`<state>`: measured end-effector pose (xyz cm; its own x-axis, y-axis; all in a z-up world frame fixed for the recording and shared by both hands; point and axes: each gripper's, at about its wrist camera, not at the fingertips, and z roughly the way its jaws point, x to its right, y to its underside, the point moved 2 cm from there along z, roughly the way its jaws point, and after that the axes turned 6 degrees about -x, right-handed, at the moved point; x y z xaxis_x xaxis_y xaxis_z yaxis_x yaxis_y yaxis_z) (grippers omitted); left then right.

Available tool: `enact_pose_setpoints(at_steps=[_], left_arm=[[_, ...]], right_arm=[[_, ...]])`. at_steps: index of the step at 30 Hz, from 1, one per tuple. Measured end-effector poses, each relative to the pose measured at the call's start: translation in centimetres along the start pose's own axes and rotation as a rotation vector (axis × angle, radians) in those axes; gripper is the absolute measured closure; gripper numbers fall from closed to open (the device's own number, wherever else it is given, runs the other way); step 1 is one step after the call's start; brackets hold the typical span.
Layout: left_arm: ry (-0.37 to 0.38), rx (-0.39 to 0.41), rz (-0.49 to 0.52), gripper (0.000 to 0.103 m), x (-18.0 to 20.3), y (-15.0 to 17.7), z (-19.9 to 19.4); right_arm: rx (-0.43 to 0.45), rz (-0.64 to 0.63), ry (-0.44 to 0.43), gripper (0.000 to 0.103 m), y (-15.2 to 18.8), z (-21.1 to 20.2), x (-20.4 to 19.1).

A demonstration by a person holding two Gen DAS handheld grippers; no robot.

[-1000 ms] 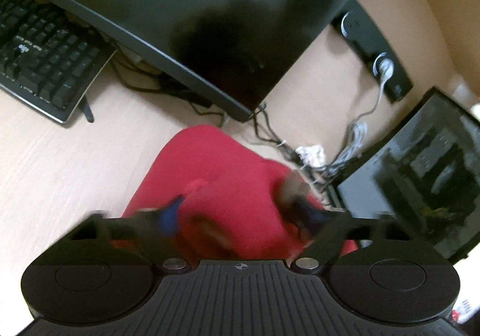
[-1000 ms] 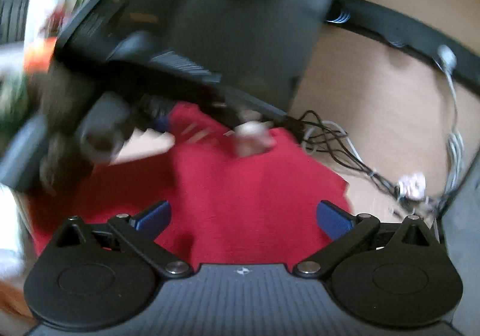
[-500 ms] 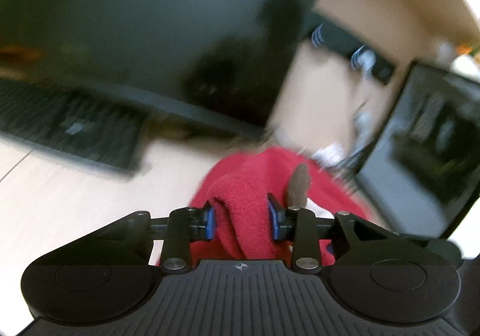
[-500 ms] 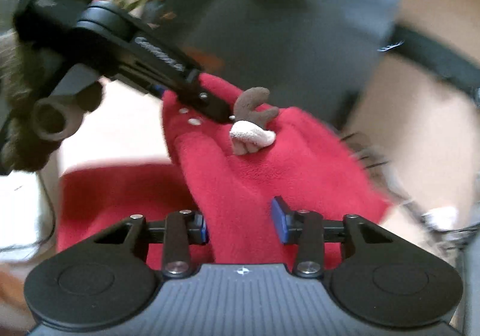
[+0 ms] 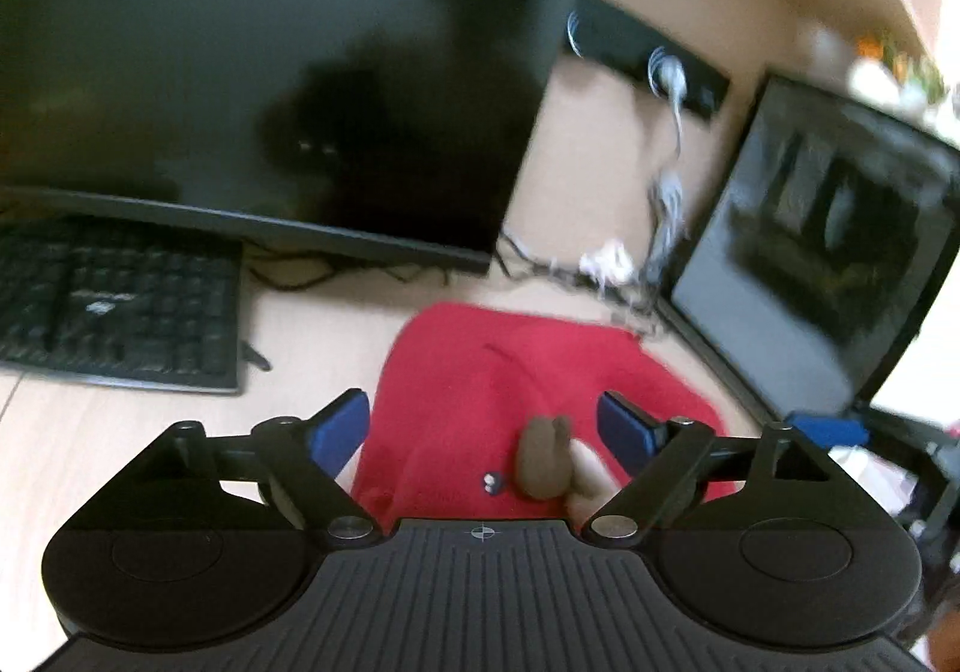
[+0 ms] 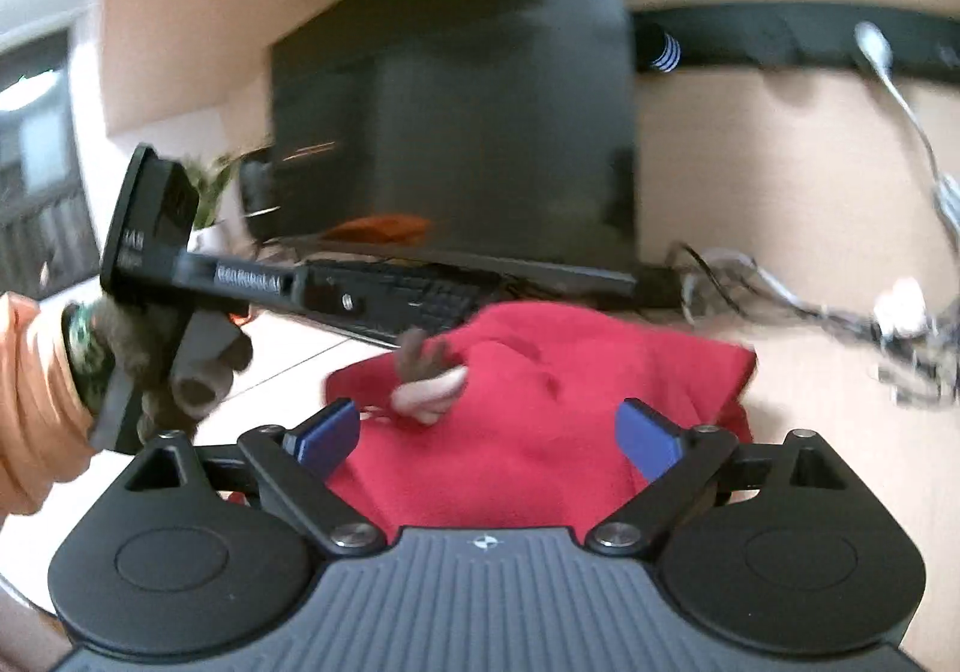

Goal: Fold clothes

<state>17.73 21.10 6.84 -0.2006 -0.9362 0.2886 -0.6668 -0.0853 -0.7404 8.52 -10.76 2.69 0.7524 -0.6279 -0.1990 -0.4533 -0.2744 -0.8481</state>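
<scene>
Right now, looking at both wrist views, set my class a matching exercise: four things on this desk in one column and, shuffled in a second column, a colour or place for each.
Things
1. fleece garment
2. keyboard
3. small antler trim
4. bundle of cables

Descriptions
A. brown, sitting on top of the garment
B. red, spread on the desk between the open fingers
C. tangled on the desk, right of the garment
D. black, left of the garment under the big monitor

Pairs: 1-B, 2-D, 3-A, 4-C
</scene>
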Motion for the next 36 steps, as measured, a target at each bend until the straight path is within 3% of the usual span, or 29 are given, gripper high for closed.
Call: enact_pose_setpoints(at_steps=[3, 9, 14, 17, 21, 23, 26, 29, 33, 36], left_arm=[[-0.047, -0.135, -0.12, 0.016, -1.8, 1.5, 4.1], [0.057, -0.162, -0.269, 0.023, 1.3, 4.6, 3.3], [0.168, -0.229, -0.184, 0.021, 7.0, 7.5, 2.3], [0.207, -0.165, -0.176, 0.018, 7.5, 6.8, -0.1], [0.112, -0.059, -0.121, 0.01, 6.3, 4.7, -1.8], [0.01, -0.075, -0.105, 0.011, 5.3, 4.5, -0.5], [-0.134, -0.158, -0.035, 0.01, 5.1, 6.0, 2.2], [-0.181, -0.16, 0.016, 0.008, 5.4, 6.9, 2.9], [-0.198, -0.155, 0.039, 0.008, 5.5, 6.4, 2.3], [-0.198, -0.159, 0.026, 0.008, 5.4, 6.5, 2.2]], right_arm=[[-0.09, 0.092, 0.025, 0.01, 1.6, 3.5, 1.4], [-0.141, 0.049, 0.162, 0.01, 2.7, 2.4, 4.2], [-0.146, 0.067, 0.28, 0.01, 1.8, -0.7, 7.0], [-0.102, 0.011, 0.307, 0.01, 1.3, -2.9, 5.9], [-0.027, -0.108, 0.274, 0.008, 1.4, -4.1, 2.5], [-0.032, -0.134, 0.248, 0.006, 1.6, -3.0, 0.8], [-0.152, -0.164, 0.203, 0.005, 3.5, 1.1, -0.4], [-0.149, -0.204, 0.223, 0.001, 4.4, 2.1, -0.5], [-0.123, -0.02, 0.139, 0.0, 0.8, -0.1, 3.0], [-0.1, 0.169, 0.129, 0.0, -1.6, -0.5, 8.0]])
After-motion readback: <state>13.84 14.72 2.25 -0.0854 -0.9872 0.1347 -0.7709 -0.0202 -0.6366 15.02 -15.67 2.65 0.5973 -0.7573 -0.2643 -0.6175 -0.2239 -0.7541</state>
